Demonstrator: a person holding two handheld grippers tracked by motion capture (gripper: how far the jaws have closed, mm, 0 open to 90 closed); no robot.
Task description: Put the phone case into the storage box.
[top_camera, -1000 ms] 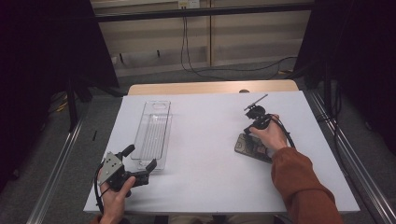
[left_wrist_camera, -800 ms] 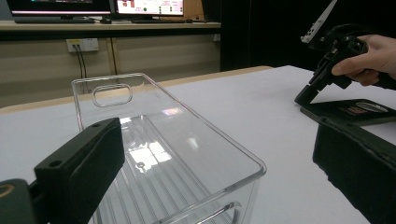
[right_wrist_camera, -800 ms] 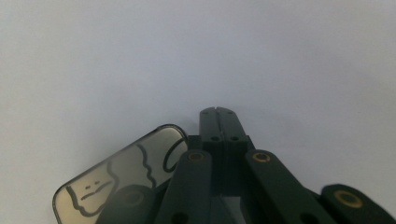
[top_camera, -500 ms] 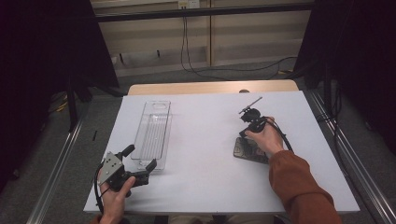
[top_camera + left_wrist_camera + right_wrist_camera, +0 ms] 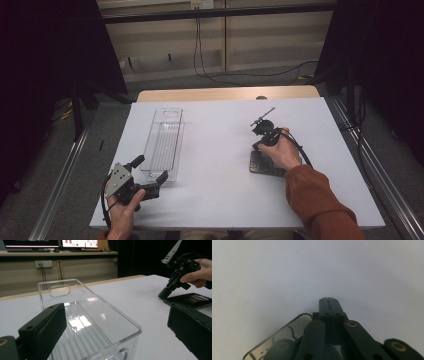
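The right gripper (image 5: 258, 145) has its jaws pressed together on nothing, tips down at the far edge of a dark glossy phone (image 5: 265, 165) lying flat on the white bench (image 5: 225, 190). The left gripper (image 5: 149, 170) is spread wide and holds nothing, at the near end of a clear plastic tray (image 5: 164, 142), well apart from the phone.

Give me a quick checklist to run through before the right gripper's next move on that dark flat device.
1. Right gripper jaws shut, nothing between them: ok.
2. Its tips against the dark flat device: they rest at the device's edge in the left gripper view, but contact: cannot tell.
3. Device flat on the white table: ok.
4. Clear tray holds nothing and stands apart from the device: ok.
5. Left gripper open beside the tray's near end, away from the right side: ok.
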